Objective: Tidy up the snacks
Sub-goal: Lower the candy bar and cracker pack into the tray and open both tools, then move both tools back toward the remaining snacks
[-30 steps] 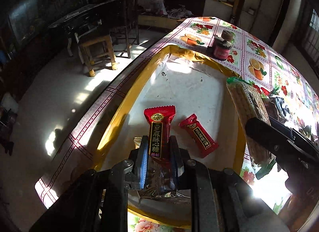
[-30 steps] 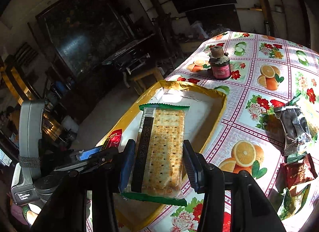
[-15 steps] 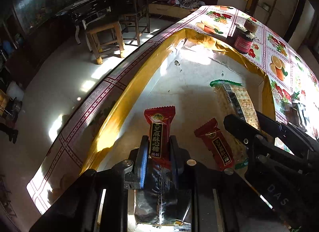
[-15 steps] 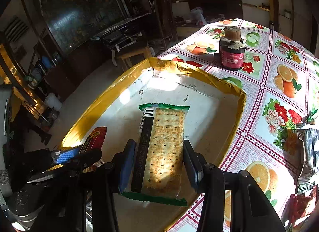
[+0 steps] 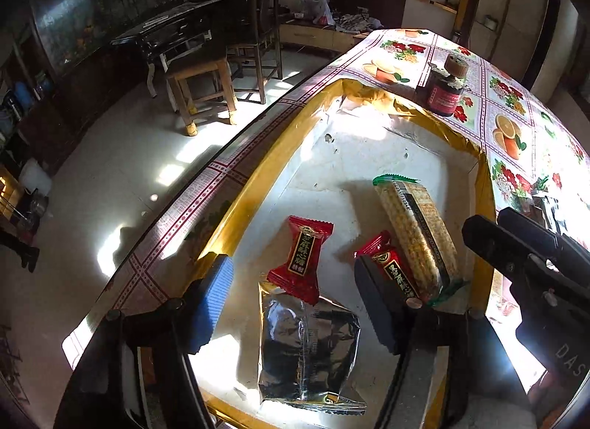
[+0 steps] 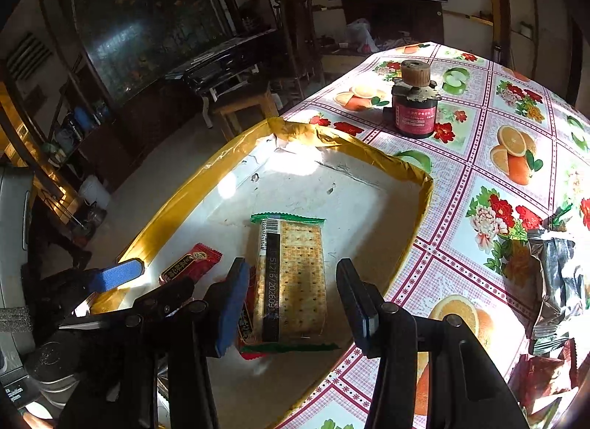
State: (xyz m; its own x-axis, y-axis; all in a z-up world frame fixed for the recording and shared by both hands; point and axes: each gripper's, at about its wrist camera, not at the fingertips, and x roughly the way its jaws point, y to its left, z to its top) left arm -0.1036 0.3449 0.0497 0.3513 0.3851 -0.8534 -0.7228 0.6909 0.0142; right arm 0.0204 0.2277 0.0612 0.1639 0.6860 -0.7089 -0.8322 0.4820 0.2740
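A white tray with a golden rim (image 5: pixel 265 185) (image 6: pixel 368 156) lies on the flowered tablecloth. My left gripper (image 5: pixel 291 300) hovers over its near end with its jaws opening. A silver foil packet (image 5: pixel 308 348) and a red candy (image 5: pixel 300 255) lie loose between the fingers, touching neither pad. A second red candy (image 5: pixel 391 270) lies beside them, partly under a green-edged cracker pack (image 5: pixel 416 233) (image 6: pixel 291 278). My right gripper (image 6: pixel 295 300) straddles that pack with its jaws opening and a gap on each side. The pack rests on the tray floor.
A dark jar with a red label (image 5: pixel 444 91) (image 6: pixel 415 112) stands on the cloth beyond the tray's far end. More snack packets, silver (image 6: pixel 553 274) and red (image 6: pixel 542 377), lie on the table to the right. The table edge runs along the tray's left side, above a sunlit floor with a wooden stool (image 5: pixel 201 93).
The left gripper opened and let go of the red candy and the silver packet, which now lie in the tray. The right gripper sank with the cracker pack, set it down and widened.
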